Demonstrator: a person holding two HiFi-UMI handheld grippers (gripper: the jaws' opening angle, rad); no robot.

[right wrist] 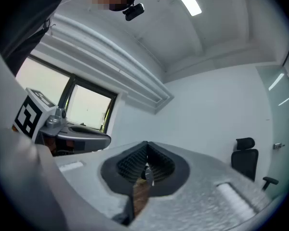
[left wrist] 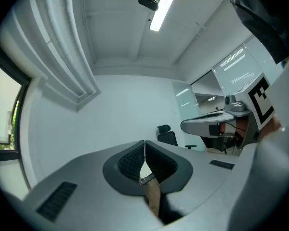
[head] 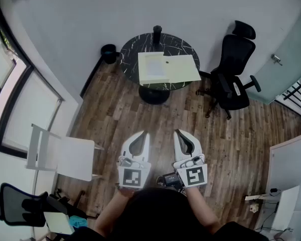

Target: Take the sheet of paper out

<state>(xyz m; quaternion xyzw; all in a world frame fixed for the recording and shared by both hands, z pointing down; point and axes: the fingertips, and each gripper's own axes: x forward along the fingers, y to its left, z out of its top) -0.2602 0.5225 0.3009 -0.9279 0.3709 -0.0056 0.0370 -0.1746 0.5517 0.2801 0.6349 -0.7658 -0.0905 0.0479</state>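
- The left tool (head: pixel 142 136) and the right tool (head: pixel 178 133) both have their jaws together and empty, well short of the round black marble worktop (head: pixel 132 48).
- The white sheet of paper (head: pixel 151 67) appears to lie on a pale yellow folder (head: pixel 183 67) on that worktop; it is too distant to confirm.
- Approach the worktop first. Steady the folder with one tool, then pinch a free sheet edge and draw it out flat.

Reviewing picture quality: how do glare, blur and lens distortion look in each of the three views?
Head view: sharp and evenly lit, with strong fisheye curving the floor around the round table. Left gripper view: ceiling light blown out, dark corners. Right gripper view: window overexposed, right gripper body grainy at lower right.
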